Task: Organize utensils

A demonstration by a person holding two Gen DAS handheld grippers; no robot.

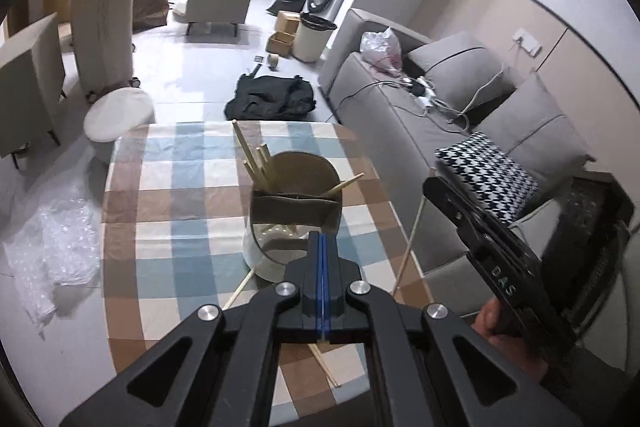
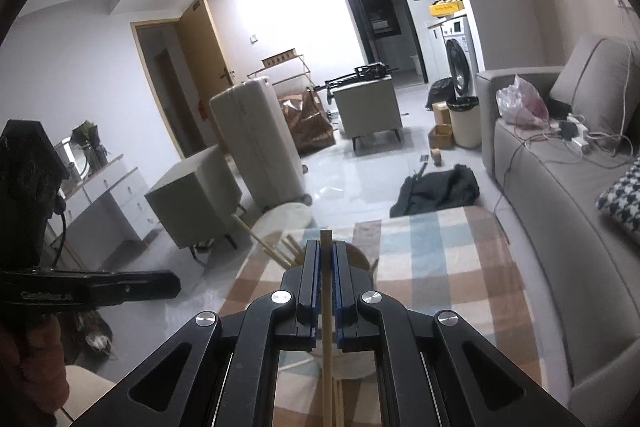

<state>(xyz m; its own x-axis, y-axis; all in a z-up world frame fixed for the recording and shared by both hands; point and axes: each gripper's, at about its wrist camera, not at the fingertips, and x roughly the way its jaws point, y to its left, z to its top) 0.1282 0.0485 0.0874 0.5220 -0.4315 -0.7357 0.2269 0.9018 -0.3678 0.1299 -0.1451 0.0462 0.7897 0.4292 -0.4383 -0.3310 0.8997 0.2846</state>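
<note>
1. The left black two-finger gripper is tilting downward, jaws pressed together on nothing.
2. The right black gripper is clamping a pale wooden chopstick upright.
3. Beyond, a round tan-and-white utensil holder is standing on the checked tablecloth, holding more chopsticks.

Left wrist view angled steeply down, close over the blue-and-brown checked tablecloth, right wrist view held nearer level, the grey fabric sofa shared by both.
</note>
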